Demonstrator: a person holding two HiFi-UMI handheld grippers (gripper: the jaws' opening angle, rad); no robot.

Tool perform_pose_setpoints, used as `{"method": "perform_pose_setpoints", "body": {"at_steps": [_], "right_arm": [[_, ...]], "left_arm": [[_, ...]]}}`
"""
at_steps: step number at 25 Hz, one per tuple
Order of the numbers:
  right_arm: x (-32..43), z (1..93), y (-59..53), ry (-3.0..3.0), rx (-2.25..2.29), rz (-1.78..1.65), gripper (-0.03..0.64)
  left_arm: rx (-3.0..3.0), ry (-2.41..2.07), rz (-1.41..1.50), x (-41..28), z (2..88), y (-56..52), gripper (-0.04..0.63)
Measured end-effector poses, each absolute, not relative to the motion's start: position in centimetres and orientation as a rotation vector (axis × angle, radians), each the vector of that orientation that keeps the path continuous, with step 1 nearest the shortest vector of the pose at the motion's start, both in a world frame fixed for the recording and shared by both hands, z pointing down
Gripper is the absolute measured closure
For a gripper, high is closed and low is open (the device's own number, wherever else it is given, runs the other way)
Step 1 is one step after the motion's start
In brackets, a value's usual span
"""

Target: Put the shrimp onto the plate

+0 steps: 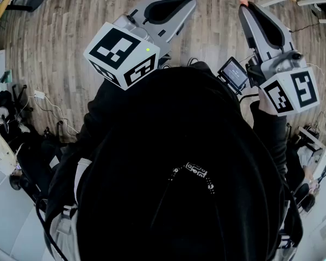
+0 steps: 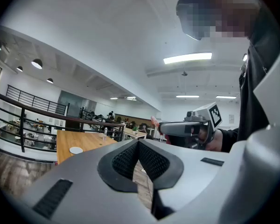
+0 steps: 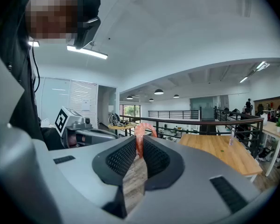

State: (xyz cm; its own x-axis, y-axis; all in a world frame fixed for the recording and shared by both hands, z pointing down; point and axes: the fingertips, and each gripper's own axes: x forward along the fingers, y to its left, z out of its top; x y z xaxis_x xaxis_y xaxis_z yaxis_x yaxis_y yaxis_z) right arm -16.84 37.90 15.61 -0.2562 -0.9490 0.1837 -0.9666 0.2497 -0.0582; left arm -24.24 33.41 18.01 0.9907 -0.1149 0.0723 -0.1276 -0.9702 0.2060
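Pink shrimp (image 3: 138,133) was found pinched between the pads of the right tongs (image 3: 140,147), its curved end rising above their tips. We noted the left tongs (image 2: 138,144) pressed together, with nothing between them. Both were held raised in front of the person's dark clothing, over a wood-plank floor (image 1: 70,15), side by side and apart. We recorded a wooden desk (image 2: 91,141) farther off, carrying a white disc (image 2: 76,150).
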Motion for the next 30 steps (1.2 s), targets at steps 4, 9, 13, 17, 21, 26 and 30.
{"method": "perform_pose_setpoints", "body": {"at_steps": [4,9,13,17,21,26,30], "right_arm": [[-16.8,15.7,38.3,-2.428,1.859,0.292,0.558],[-17.2,16.5,38.6,-2.423,1.844,0.303,0.558],[-16.8,16.8,38.4,-2.452,1.835,0.339,0.558],[-16.4,16.8,38.0,-2.460,1.827,0.341,0.558],[-16.3,16.4,37.6,-2.470,1.822,0.340,0.558],[-14.7,16.4,37.6,-2.491,1.824,0.357,0.558],[-12.2,16.7,37.1,-2.511,1.821,0.365,0.558]], "left_arm": [[2.913,-0.167,0.082,-24.2,18.1,33.4,0.597],[2.914,-0.148,0.081,-24.3,18.4,33.8,0.597],[2.902,-0.163,0.098,-24.1,19.1,33.5,0.597],[2.892,-0.189,0.084,-24.1,19.0,33.2,0.597],[2.887,-0.207,0.079,-24.3,18.7,32.8,0.597],[2.886,-0.211,0.097,-22.9,18.8,32.9,0.597],[2.887,-0.214,0.122,-20.3,19.2,32.6,0.597]]}}
